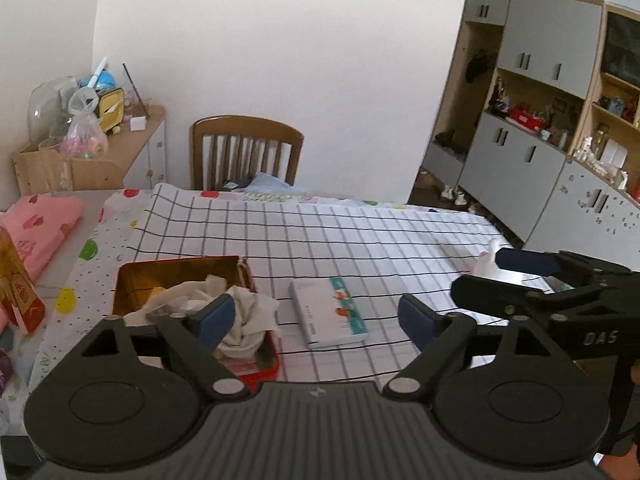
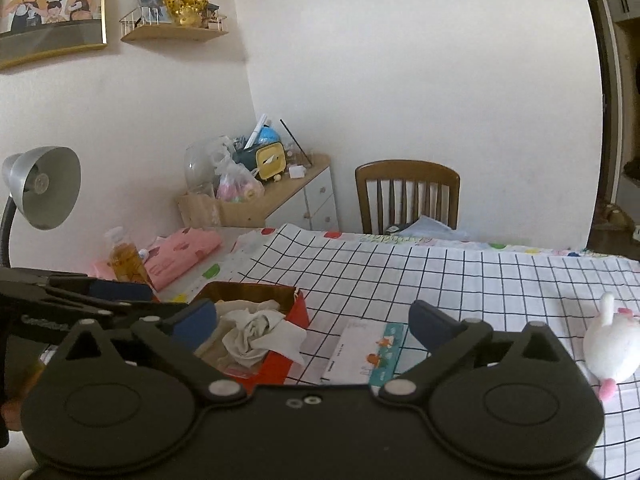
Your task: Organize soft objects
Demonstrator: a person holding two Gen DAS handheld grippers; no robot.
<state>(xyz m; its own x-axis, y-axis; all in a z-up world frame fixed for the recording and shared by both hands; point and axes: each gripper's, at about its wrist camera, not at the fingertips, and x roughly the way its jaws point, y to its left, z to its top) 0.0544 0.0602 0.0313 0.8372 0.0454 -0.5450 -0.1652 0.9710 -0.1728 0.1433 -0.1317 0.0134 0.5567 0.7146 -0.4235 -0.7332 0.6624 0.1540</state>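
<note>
Both of my claws hang above the table with their fingers spread wide and nothing between them. My left gripper (image 1: 316, 320) points over the checked cloth (image 1: 360, 240), its left pad (image 1: 218, 316) hovering in front of the red tin box (image 1: 176, 276), its right pad (image 1: 416, 320) over bare squares. In that box lies a crumpled pile of pale cloths (image 1: 240, 312), heaped above the rim and spilling a little over the near wall. Just to the right of the box, apart from it, a small white booklet (image 1: 328, 312) with a teal edge lies flat on the cloth. My right gripper (image 2: 312, 322) looks along the same table from farther to the right; between its open fingers I see the booklet, and beside its left pad the box with the cloths inside. Off to the right, well apart from the box, a white plush toy (image 2: 610, 344) with pink feet rests on the checked cloth; from my left wrist I see it only partly, behind my right claw's upper finger. On the far left of the table lie a folded pink fabric (image 2: 184, 250) and an amber bottle (image 2: 126, 258) near it. A wooden chair (image 1: 246, 152) stands at the far edge of the table, against the wall.
</note>
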